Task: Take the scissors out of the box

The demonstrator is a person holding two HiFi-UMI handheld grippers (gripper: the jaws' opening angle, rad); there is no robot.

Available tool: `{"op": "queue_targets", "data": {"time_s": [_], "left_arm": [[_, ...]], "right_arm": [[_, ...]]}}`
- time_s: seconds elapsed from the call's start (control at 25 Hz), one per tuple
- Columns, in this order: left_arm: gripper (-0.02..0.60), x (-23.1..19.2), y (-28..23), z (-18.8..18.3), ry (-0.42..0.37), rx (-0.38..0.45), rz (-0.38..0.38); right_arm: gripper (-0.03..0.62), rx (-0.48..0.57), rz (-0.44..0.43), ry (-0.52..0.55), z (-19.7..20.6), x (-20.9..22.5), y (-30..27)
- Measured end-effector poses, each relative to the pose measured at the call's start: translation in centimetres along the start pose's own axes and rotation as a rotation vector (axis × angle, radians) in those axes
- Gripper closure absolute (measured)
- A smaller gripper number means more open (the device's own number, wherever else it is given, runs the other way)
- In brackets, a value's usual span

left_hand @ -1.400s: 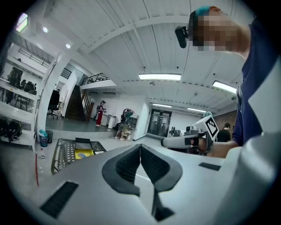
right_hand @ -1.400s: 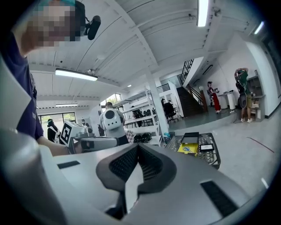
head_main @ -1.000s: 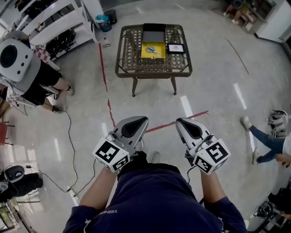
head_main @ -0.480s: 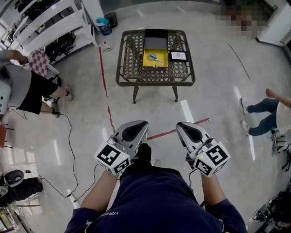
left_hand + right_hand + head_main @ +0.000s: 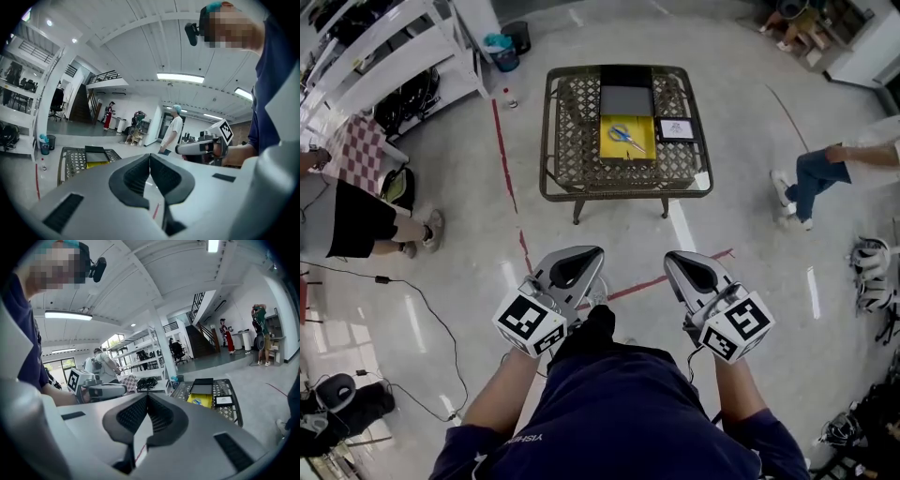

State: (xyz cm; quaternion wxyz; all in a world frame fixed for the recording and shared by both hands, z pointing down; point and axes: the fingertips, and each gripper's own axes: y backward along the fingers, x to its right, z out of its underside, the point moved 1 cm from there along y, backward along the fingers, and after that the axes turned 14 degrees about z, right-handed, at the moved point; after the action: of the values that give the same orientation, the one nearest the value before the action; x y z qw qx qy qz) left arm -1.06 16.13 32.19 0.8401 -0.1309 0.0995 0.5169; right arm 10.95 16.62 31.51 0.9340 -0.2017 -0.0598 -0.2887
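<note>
The scissors (image 5: 627,137), blue-handled, lie in an open yellow box (image 5: 629,148) on a wicker-topped table (image 5: 572,141) far ahead of me. The box's dark lid (image 5: 626,99) lies behind it. My left gripper (image 5: 586,254) and right gripper (image 5: 676,261) are held side by side over the floor, well short of the table, both shut with nothing in them. In the left gripper view the left gripper (image 5: 150,156) shows its pads meeting, with the box (image 5: 97,162) small at the left. In the right gripper view the right gripper (image 5: 147,396) is likewise shut, the box (image 5: 199,401) to its right.
A small framed card (image 5: 678,128) lies right of the box. White shelving (image 5: 384,56) and a bin (image 5: 499,49) stand at the far left. A red floor line (image 5: 511,178) runs past the table. One person (image 5: 361,211) stands left, another (image 5: 825,169) walks right; a cable (image 5: 431,319) lies on the floor.
Both grippers and I have moved forward, so the table sits nearer and lower in the head view. The person at the right has walked up the view; the one at the left has shifted.
</note>
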Motion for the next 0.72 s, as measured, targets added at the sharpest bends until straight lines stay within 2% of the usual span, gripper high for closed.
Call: {"op": "queue_targets", "data": {"time_s": [0.32,0.72], "left_arm": [[0.557,-8.2,0.2,-2.4,-0.03,-0.034,0.037],[0.557,-14.1,-0.7,-3.3,-0.003,-0.042,0.061]], "right_arm": [[0.576,-0.009,0.023,-0.008,-2.9,-0.1,-8.6],[0.576,-0.027,0.042,-0.02,-4.5,1.4,-14.6]]}}
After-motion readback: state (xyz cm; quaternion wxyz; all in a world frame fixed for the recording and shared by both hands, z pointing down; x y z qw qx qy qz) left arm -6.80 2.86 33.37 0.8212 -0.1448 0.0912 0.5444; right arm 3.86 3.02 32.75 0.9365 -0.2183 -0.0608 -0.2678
